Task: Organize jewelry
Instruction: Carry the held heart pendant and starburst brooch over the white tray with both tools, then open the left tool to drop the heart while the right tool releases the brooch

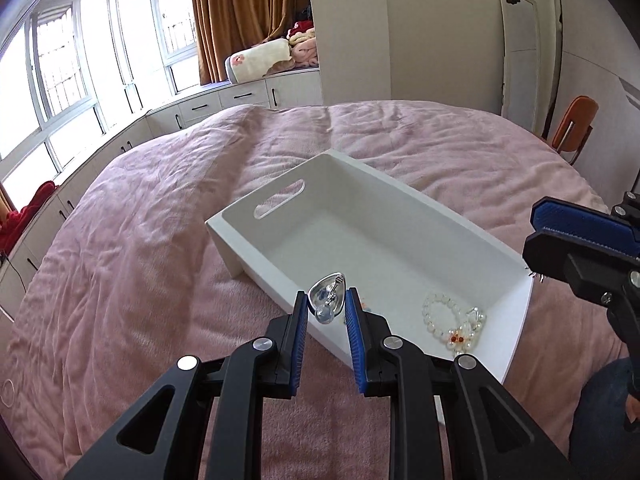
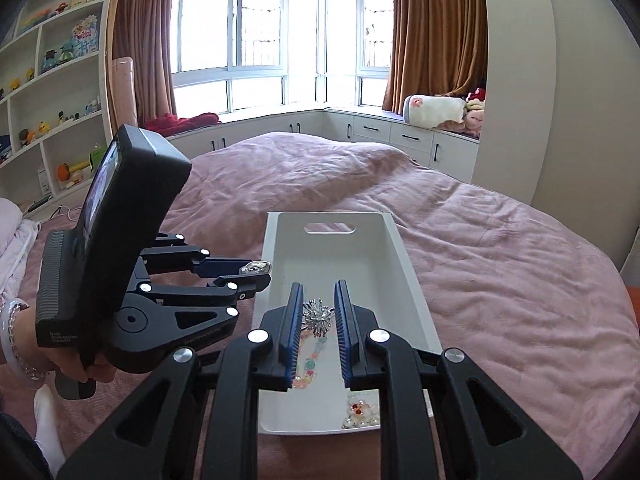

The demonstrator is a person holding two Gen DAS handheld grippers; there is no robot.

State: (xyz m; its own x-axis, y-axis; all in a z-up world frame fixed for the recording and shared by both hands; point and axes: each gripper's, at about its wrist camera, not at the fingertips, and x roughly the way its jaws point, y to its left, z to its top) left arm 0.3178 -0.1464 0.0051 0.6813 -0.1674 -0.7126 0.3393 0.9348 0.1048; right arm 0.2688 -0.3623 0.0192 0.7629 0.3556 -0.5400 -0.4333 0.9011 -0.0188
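Note:
A white bin point(image 1: 404, 204) point(image 2: 396, 240) with a handle slot lies on the pink bed. My left gripper point(image 1: 327, 308) is shut on a silver clear-stone pendant point(image 1: 326, 300) over the bin's near-left rim; it also shows in the right wrist view point(image 2: 258, 267). My right gripper point(image 2: 317, 320) is shut on a spiky silver brooch point(image 2: 318, 319) above the bin's near end, and its fingers point(image 1: 576, 224) show at the right of the left wrist view. A white bead bracelet with orange beads point(image 1: 452, 320) point(image 2: 362, 410) and a pastel bead strand point(image 2: 308, 364) lie inside the bin.
The pink quilt point(image 1: 160, 240) point(image 2: 500, 264) covers the bed all round the bin. Window seat cabinets point(image 2: 380, 128), a shelf of toys point(image 2: 52, 100) and an orange chair point(image 1: 574, 124) stand beyond the bed. The person's wrist with a bracelet point(image 2: 16, 332) is at left.

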